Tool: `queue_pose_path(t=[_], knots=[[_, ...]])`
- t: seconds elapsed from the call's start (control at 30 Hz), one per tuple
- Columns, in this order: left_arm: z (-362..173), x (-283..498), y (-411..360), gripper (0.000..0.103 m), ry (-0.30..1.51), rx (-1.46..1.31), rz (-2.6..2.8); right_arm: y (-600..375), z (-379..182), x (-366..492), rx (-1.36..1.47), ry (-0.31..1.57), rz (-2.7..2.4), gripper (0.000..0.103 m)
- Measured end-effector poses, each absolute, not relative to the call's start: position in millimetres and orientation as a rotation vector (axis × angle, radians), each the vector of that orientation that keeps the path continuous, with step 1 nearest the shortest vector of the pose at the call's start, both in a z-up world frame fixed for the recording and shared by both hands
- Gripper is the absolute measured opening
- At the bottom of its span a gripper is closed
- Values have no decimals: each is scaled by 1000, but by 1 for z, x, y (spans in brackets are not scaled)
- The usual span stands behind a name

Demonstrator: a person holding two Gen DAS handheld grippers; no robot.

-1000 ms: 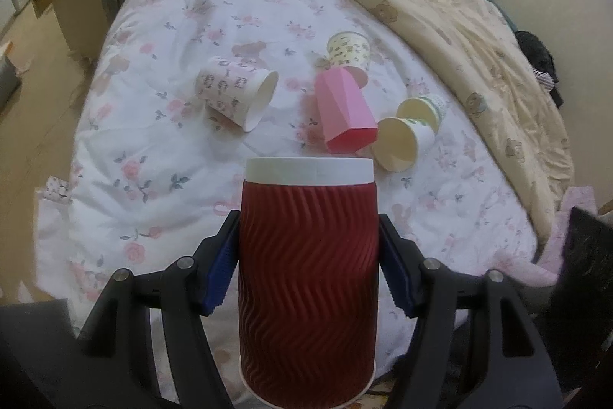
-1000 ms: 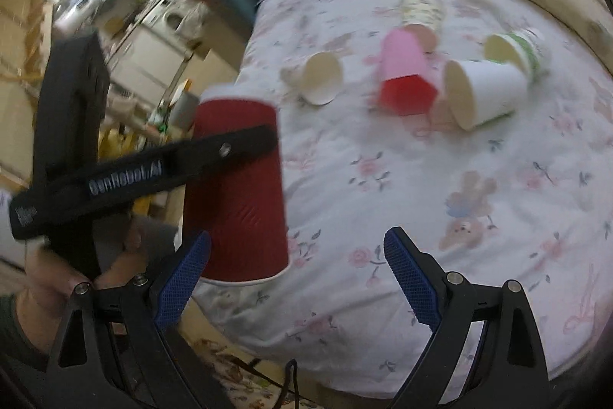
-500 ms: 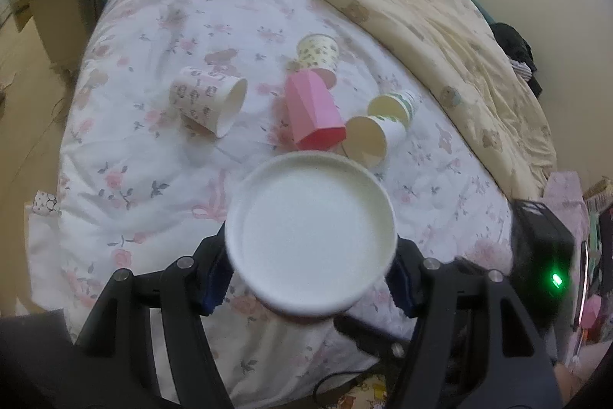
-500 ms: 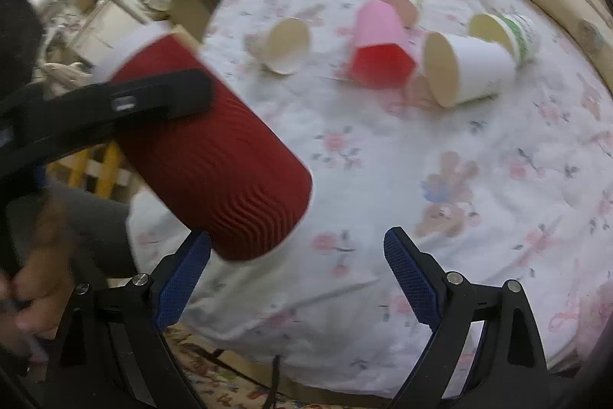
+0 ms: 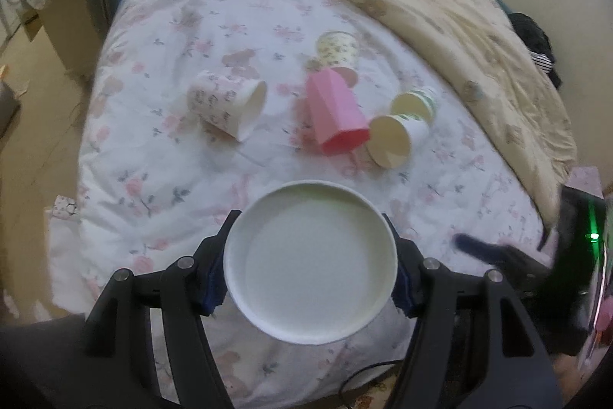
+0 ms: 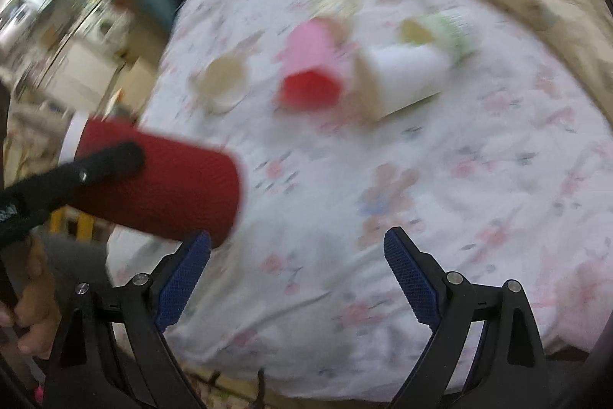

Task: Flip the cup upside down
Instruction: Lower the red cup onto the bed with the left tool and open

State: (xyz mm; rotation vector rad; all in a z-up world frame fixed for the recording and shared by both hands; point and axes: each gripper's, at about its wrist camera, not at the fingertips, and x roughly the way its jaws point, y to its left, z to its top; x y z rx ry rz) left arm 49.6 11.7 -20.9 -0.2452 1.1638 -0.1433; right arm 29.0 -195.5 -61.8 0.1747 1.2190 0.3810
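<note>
My left gripper [image 5: 310, 267] is shut on a red ribbed paper cup [image 6: 161, 186]. The cup is tipped on its side in the air above the near part of the bed, and its white round end [image 5: 310, 261] faces the left wrist camera. In the right wrist view the left gripper's black finger [image 6: 99, 163] crosses the cup's red wall. My right gripper [image 6: 297, 278] is open and empty, low over the near edge of the bed, to the right of the cup. The right wrist view is blurred.
On the floral white sheet [image 5: 161, 140] lie a patterned white cup [image 5: 226, 104], a pink cup [image 5: 335, 114], a cream cup [image 5: 394, 137] and a green-banded cup [image 5: 415, 100]; a floral cup [image 5: 339, 46] stands behind. A beige quilt [image 5: 440, 10] is heaped at the right.
The left gripper has turned the red cup from standing on end to lying over, so its white round end now faces the left camera. The right gripper moves, still open.
</note>
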Motion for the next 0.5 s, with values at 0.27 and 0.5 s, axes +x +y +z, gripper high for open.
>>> queue_pose_path(t=[0.27,0.5], knots=[[-36,95,-23,63,1174,-101,-70,-260,-56,41,312,1198,151,94],[-65,117,-53,63,1236,-67,-58,-281,-58,40,393,1215,143,94]])
